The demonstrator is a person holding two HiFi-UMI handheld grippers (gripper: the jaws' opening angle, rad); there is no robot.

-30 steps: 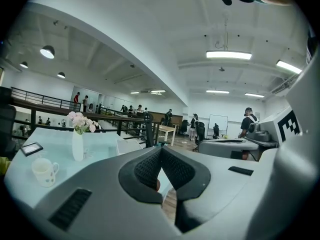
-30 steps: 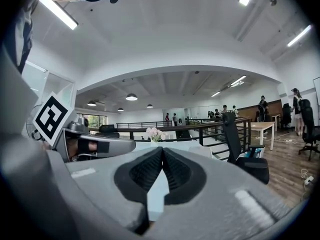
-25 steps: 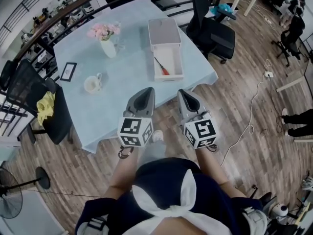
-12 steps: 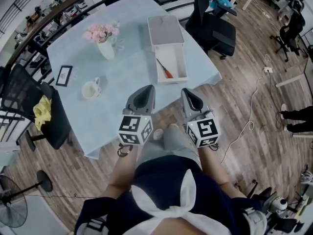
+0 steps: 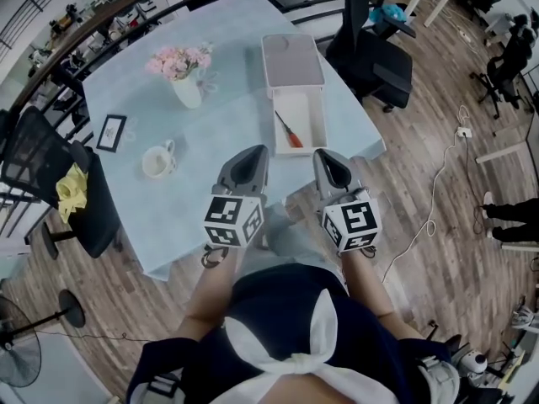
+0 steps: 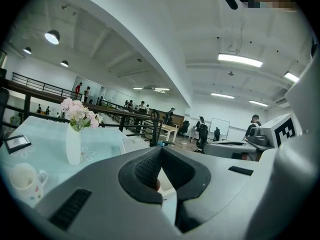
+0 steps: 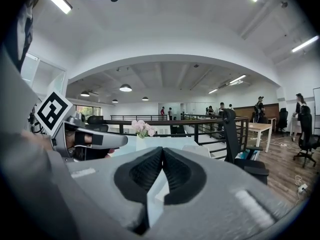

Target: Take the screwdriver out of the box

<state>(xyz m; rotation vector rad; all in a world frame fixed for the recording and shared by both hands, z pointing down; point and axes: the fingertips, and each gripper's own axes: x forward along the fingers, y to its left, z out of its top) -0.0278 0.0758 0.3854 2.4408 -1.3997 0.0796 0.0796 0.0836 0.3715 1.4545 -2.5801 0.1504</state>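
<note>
A screwdriver [image 5: 287, 131] with a red handle and thin dark shaft lies inside the pulled-out white drawer [image 5: 317, 118] of a small grey-topped box [image 5: 291, 60] on the pale blue table [image 5: 219, 137]. My left gripper [image 5: 250, 155] and right gripper [image 5: 327, 159] are held side by side at the table's near edge, short of the drawer. In both gripper views the jaws meet with nothing between them: left gripper [image 6: 160, 150], right gripper [image 7: 163, 150]. The drawer's white front shows just past the left jaws.
On the table stand a white vase of pink flowers [image 5: 183, 72], a white mug [image 5: 157, 162] and a small framed picture [image 5: 110, 132]. A black chair with a yellow cloth [image 5: 59, 190] is at the left, a black office chair [image 5: 381, 57] beyond the table. Cables cross the wooden floor.
Both grippers have come forward together toward the table's near edge. The box and drawer now sit closer to them in the head view. Both stay shut.
</note>
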